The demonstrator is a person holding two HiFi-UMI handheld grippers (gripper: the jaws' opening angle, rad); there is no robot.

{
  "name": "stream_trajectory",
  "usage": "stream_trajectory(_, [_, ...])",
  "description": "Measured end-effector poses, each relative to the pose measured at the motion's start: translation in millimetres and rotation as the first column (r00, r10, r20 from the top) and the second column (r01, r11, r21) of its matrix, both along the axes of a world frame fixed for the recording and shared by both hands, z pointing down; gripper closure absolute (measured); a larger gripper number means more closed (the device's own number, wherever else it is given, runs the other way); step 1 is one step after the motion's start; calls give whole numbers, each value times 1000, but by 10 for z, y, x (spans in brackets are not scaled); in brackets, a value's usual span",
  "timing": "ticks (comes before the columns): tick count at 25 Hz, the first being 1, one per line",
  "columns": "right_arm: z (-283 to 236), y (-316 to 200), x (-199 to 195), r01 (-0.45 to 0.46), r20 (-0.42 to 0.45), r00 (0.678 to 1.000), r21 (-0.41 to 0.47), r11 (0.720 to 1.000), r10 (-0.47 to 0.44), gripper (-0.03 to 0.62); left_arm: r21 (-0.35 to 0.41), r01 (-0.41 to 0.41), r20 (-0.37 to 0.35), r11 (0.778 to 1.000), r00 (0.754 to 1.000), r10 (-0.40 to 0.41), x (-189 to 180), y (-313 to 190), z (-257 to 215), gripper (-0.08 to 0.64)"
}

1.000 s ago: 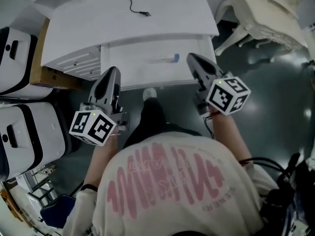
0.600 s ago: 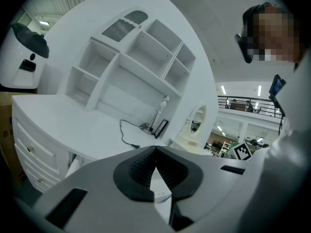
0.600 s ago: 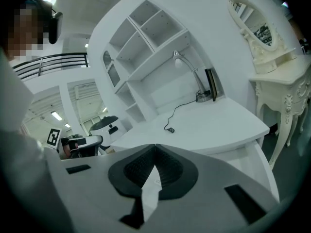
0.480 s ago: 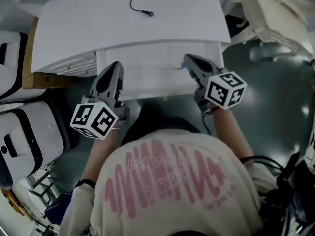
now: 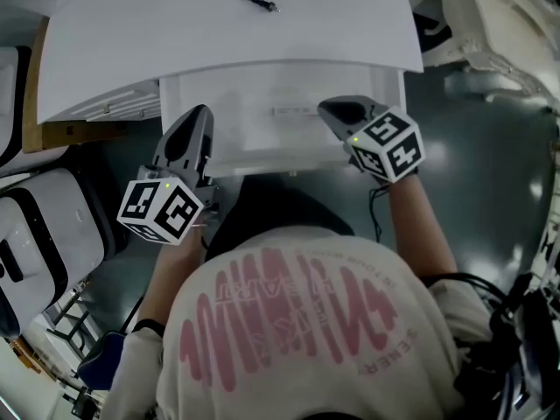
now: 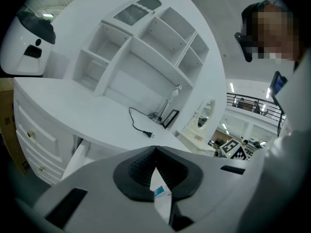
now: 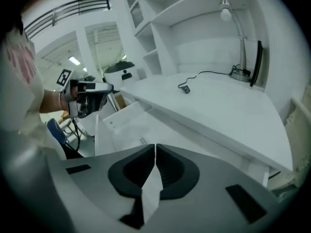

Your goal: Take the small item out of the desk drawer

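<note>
The white desk has its wide drawer pulled out toward me. On the drawer floor lies a small flat pale item. In the left gripper view it shows with a blue end. My right gripper hangs over the drawer's right part, shut and empty, its tips just right of the item. The left gripper is over the drawer's left front corner, its jaws meeting at the tip with nothing held. The right gripper view looks across the drawer to the left gripper.
A black cable with a plug lies on the desk top. Small side drawers sit left of the open drawer, with a cardboard box and white cases beyond. An ornate white chair stands at the right. A lamp stands on the desk.
Both grippers have moved forward over the open drawer. The right gripper has turned left and come close to the small item. Both stayed shut.
</note>
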State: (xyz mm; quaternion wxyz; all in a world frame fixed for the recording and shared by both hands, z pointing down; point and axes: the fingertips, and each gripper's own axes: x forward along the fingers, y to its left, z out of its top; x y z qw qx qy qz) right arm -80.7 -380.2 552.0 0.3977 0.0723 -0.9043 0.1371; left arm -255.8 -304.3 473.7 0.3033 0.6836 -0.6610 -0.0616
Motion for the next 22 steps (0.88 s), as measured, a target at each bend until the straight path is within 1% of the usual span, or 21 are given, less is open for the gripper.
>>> stream_trajectory(3, [66,-28,22,65,-56,997,50,997,-62,569,-11,-2,-4,1000,1000,2,-7,-10,55,532])
stream_trajectory(4, [81,-41,25,76,-64,995,53,996,-73,553,-14,-1,-4,1000,1000,0,-16,-14,69,532])
stream_trajectory(6, [122,-50,31,96,-79,993,43,994,-93,409,-21,6,-5,1000,1000,-6,-41,-17,88,532])
stream_trajectory(9, [201,-34,41,130,-102,987,25,991,-127,388,-28,10,-4,1000,1000,-10,-64,-10,104,532])
stream_trajectory(12, [309,-49,39,174,-138,976,30,984,-168,334,-32,9,-4,999,1000,-10,-93,-14,122,532])
stream_trajectory(17, [440,-33,48,236,-218,951,51,971,-219,333,-44,11,-6,999,1000,-11,-121,21,162,532])
stream_trajectory(19, [465,-21,46,244,-228,947,51,968,-227,353,-48,9,-4,999,1000,-9,-117,34,178,532])
stream_trajectory(20, [480,-13,46,245,-229,946,43,969,-229,370,-49,8,-3,999,1000,-8,-117,36,185,532])
stream_trajectory(22, [510,11,46,240,-221,948,15,971,-230,379,-51,9,-2,999,1000,-9,-123,36,192,532])
